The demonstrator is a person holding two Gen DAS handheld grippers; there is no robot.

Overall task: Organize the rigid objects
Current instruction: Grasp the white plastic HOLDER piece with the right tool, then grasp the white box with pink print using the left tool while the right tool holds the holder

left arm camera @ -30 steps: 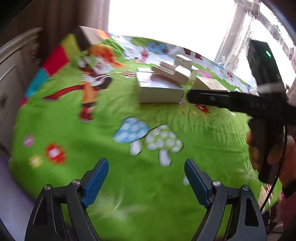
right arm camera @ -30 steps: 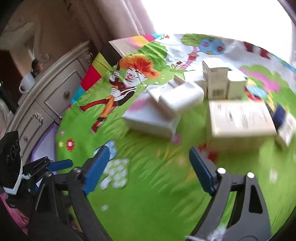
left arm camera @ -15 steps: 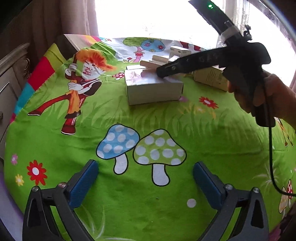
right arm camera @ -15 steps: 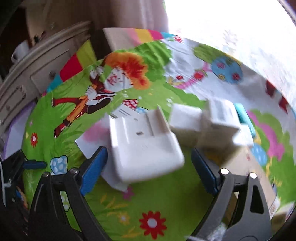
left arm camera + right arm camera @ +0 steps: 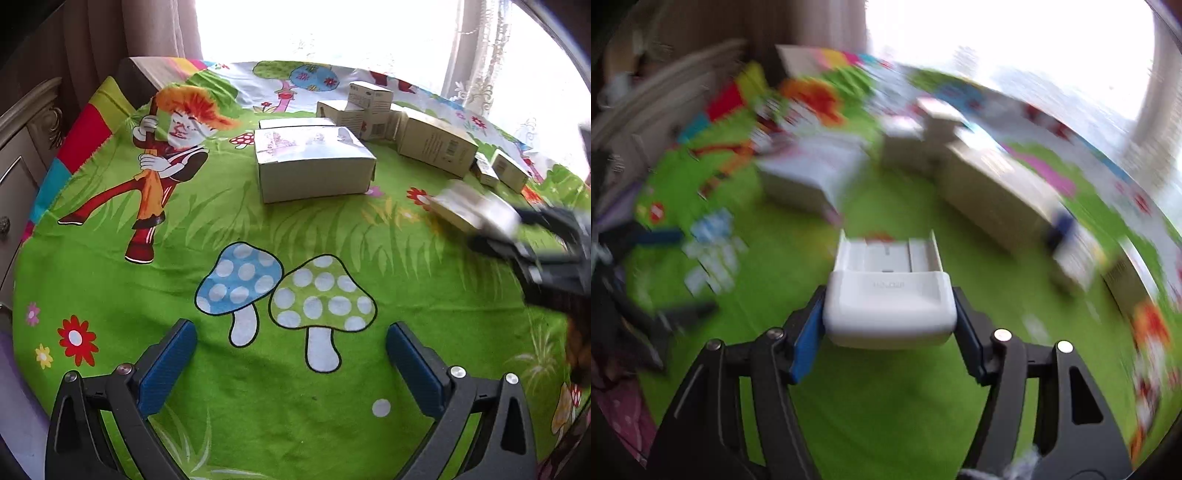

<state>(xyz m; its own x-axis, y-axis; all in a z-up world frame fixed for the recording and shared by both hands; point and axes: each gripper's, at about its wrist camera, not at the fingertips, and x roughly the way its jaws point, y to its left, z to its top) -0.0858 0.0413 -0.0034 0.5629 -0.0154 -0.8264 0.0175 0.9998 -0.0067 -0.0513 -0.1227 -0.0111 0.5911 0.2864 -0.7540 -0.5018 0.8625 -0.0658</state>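
Observation:
My right gripper (image 5: 890,325) is shut on a white plastic holder (image 5: 890,295) and carries it above the green cloth; the right wrist view is blurred by motion. The holder shows blurred at the right of the left wrist view (image 5: 472,208), in the right gripper (image 5: 517,236). My left gripper (image 5: 291,354) is open and empty, low over the mushroom print. A large white box (image 5: 314,162) lies mid-table. Small cartons (image 5: 365,107) and a long beige box (image 5: 436,146) stand behind it.
The round table carries a bright green cartoon cloth (image 5: 258,229). Two small boxes (image 5: 502,173) lie at the far right. A cream dresser (image 5: 18,155) stands at the left. Curtains and a bright window are behind.
My right gripper closed on the white holder that lay on the large box, lifted it off and swung it back to the right. My left gripper stayed open and barely moved.

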